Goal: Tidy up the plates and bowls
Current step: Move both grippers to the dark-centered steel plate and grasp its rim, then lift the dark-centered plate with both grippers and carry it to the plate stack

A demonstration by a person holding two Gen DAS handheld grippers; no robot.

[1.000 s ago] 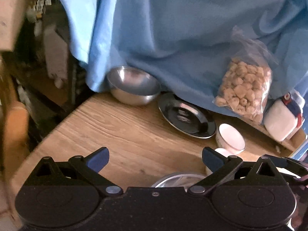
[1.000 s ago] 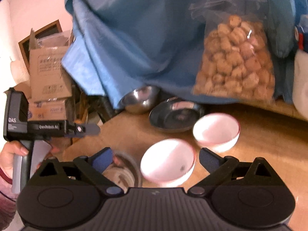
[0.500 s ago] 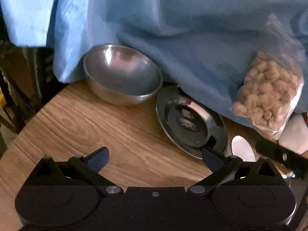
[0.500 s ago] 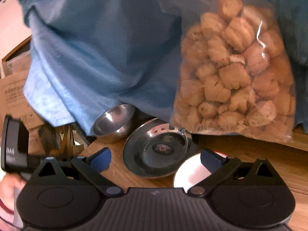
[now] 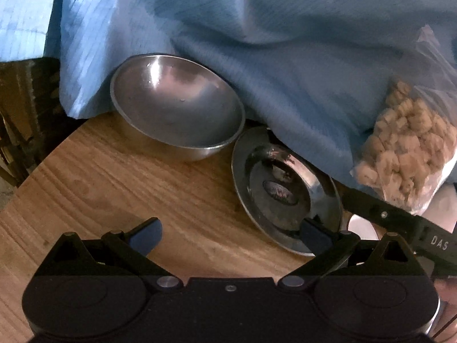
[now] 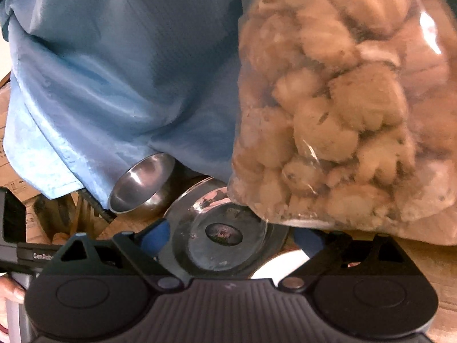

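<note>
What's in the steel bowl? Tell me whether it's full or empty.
Empty: the steel bowl sits upright, its bare shiny inside showing only reflections.

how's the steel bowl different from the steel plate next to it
The steel bowl is deep with high curved walls; the steel plate is shallow and nearly flat. The bowl's inside is bare, while the plate has a dark oval mark at its centre. The bowl sits farther left, near the table's edge; the plate lies partly under the blue cloth. Both are shiny metal, empty, on the wooden table.

Steel bowl (image 5: 177,111) upright — beside steel plate (image 5: 285,191).
</note>
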